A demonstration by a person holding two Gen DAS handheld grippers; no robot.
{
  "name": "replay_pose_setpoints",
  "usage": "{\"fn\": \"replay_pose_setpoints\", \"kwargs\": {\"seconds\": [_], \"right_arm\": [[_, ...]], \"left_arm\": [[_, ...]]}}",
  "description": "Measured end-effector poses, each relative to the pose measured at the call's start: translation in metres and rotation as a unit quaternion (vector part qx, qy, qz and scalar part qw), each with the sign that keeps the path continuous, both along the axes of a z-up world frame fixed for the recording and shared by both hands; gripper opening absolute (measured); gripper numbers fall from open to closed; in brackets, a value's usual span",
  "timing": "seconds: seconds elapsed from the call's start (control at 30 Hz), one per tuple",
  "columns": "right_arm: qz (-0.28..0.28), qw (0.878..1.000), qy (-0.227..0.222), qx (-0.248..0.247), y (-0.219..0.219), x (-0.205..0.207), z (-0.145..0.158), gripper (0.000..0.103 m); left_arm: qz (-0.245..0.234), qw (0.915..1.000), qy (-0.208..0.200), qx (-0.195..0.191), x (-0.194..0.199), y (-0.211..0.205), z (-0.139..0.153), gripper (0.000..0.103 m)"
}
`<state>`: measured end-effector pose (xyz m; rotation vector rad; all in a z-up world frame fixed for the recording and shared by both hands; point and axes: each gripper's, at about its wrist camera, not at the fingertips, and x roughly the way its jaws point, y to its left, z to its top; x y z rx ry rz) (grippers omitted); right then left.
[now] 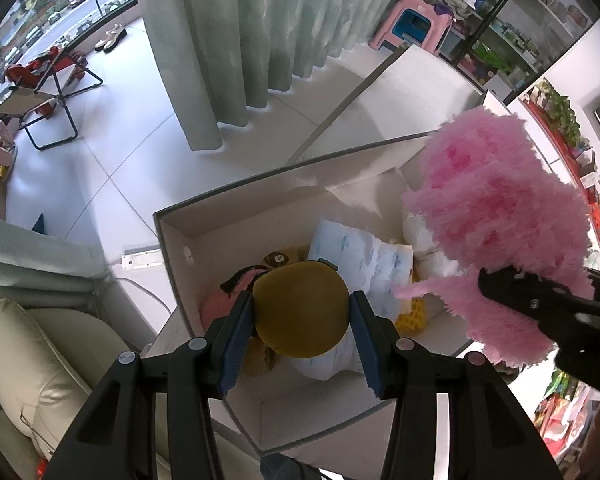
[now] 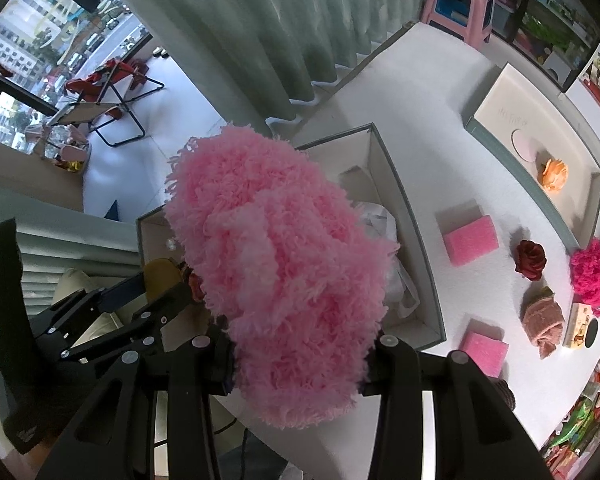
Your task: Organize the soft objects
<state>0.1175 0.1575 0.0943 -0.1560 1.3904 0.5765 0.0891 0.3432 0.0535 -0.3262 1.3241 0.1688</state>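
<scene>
Left gripper (image 1: 302,314) pinches a mustard pad (image 1: 300,308); right gripper (image 2: 298,360) clamps pink fluffy yarn (image 2: 280,272), which hides much of the box (image 2: 416,240).

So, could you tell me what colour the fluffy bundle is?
Light pink fluffy bundle, clearest in the right wrist view.

Left gripper (image 1: 302,314) at lower centre, pads clamped on a mustard-yellow round cushion (image 1: 300,308), held over the open grey box (image 1: 172,236). Right gripper (image 1: 540,304) enters from the right edge gripping a fluffy pink bundle (image 1: 500,216). White-blue packets (image 1: 360,256) lie in the box.
</scene>
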Motion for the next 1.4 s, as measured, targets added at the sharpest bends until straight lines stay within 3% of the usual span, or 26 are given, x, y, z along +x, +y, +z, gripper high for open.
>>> {"fn": "replay_pose_setpoints", "kwargs": {"seconds": [0.13, 0.17, 0.2, 0.27, 0.3, 0.33, 0.37, 0.53, 0.93, 1.23, 1.4], "right_arm": [[-0.002, 1.000, 0.005, -0.015, 0.004, 0.003, -0.014, 0.046], [-0.003, 1.000, 0.007, -0.019, 0.005, 0.004, -0.017, 0.047], [-0.003, 1.000, 0.009, -0.022, 0.005, 0.005, -0.021, 0.051], [-0.004, 1.000, 0.009, -0.025, 0.006, 0.006, -0.024, 0.054], [-0.007, 1.000, 0.010, -0.027, 0.005, 0.007, -0.026, 0.060], [-0.009, 1.000, 0.013, -0.024, 0.003, 0.007, -0.026, 0.067], [-0.011, 1.000, 0.016, -0.020, 0.001, 0.008, -0.027, 0.081], [-0.010, 1.000, 0.013, -0.024, -0.006, 0.007, -0.027, 0.087], [-0.027, 1.000, 0.003, -0.010, -0.039, -0.018, -0.016, 0.088], [-0.116, 0.993, 0.026, -0.017, -0.135, -0.048, -0.033, 0.088], [-0.195, 0.979, 0.051, -0.036, -0.211, -0.074, -0.056, 0.088]], "left_arm": [[-0.002, 1.0000, 0.005, -0.001, 0.005, -0.003, -0.007, 0.050], [-0.003, 0.9999, 0.009, -0.003, 0.007, -0.004, -0.009, 0.055], [-0.003, 0.9999, 0.012, -0.007, 0.008, -0.004, -0.012, 0.060], [0.006, 0.9997, 0.025, 0.006, 0.009, -0.003, -0.016, 0.081], [0.009, 0.9995, 0.030, 0.008, 0.009, -0.002, -0.019, 0.087], [0.012, 0.9994, 0.032, 0.001, 0.008, -0.001, -0.021, 0.099], [0.015, 0.9992, 0.037, -0.007, 0.006, 0.001, -0.023, 0.102], [0.015, 0.9989, 0.044, -0.003, 0.002, 0.003, -0.022, 0.102], [-0.006, 0.9975, 0.071, -0.004, -0.008, -0.005, -0.020, 0.102], [-0.098, 0.9922, 0.073, -0.021, -0.014, -0.074, -0.007, 0.102], [-0.181, 0.9778, 0.093, -0.049, -0.020, -0.142, -0.010, 0.102]]}}
